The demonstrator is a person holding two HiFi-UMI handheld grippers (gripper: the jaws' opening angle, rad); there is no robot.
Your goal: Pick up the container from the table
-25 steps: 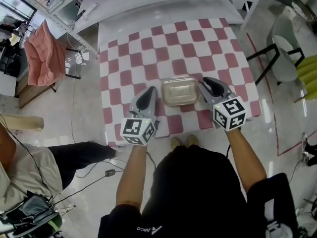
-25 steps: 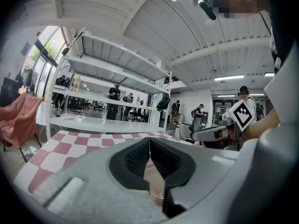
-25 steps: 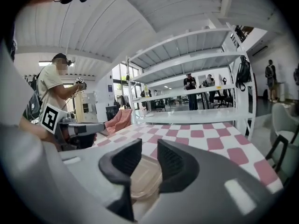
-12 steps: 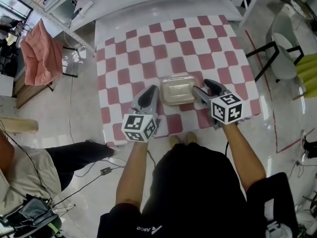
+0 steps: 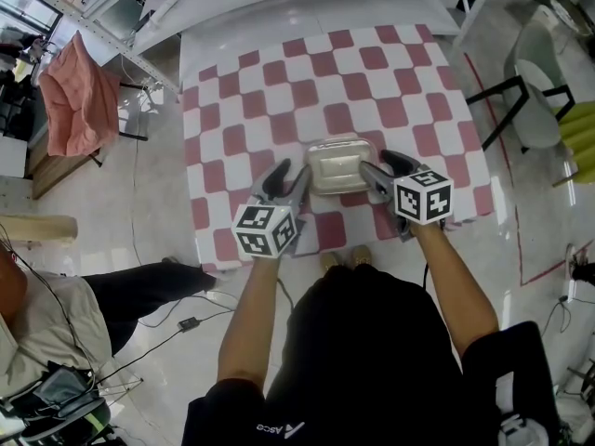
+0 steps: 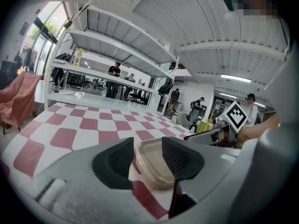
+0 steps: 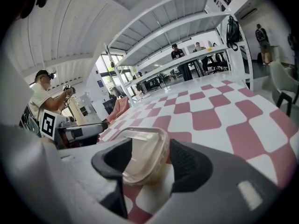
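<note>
Both have sunk beside the lidded beige plastic container (image 5: 337, 163) at frame centre: left gripper (image 5: 289, 177) and right gripper (image 5: 378, 165), jaws opening, straddle its ends ungripped. Grasp step, I judge; next, close and lift.

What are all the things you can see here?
container: 1, see-through beige, near edge of the table, between the grippers
table: 1, red-and-white checked, middle
cloth: 1, pink, hanging at the left
chair: 1, grey with black legs, at the right
shelves: 1 rack, white, beyond the table
seated person: 1, lower left
left gripper: 1, grey, jaws opening, container's end between them
right gripper: 1, grey, jaws opening, container's other end between them
</note>
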